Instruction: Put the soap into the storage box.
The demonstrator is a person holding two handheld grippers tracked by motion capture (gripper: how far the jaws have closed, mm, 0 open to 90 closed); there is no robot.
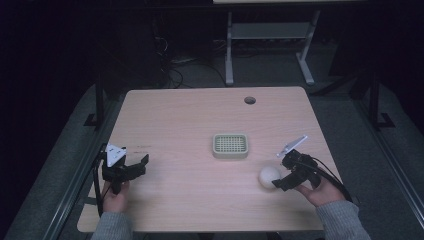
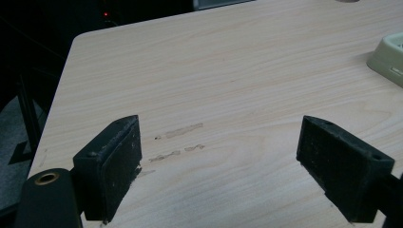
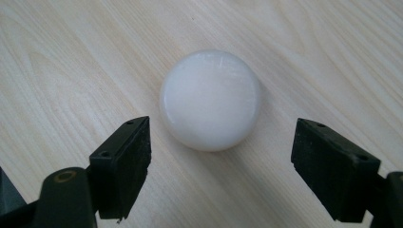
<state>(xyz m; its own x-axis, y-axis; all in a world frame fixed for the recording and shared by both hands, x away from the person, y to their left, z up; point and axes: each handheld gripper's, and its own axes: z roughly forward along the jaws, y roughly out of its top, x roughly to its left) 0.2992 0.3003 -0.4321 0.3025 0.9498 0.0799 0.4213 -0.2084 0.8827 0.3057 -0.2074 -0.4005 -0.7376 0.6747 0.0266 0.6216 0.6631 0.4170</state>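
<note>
Right tongs (image 3: 221,166) held wide open, empty, jaws either side of white puck (image 3: 210,99), apparently lined up for a grasp, no contact seen | puck lies flat on bench (image 1: 200,200), just beside green tray (image 1: 230,145) | left tongs (image 2: 221,166) held open, empty, low over bare bench, well apart, judged idle.

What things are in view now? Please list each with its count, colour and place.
table: one, light wood, centre, with a round hole near its far edge
soap dish: one, pale green, gridded top, middle of table
round soap: one, white, on table ahead of the right gripper's open jaws
desk frame: one, grey, on the floor beyond table
left gripper: one, black, open, near left edge
right gripper: one, black, open, beside soap
</note>
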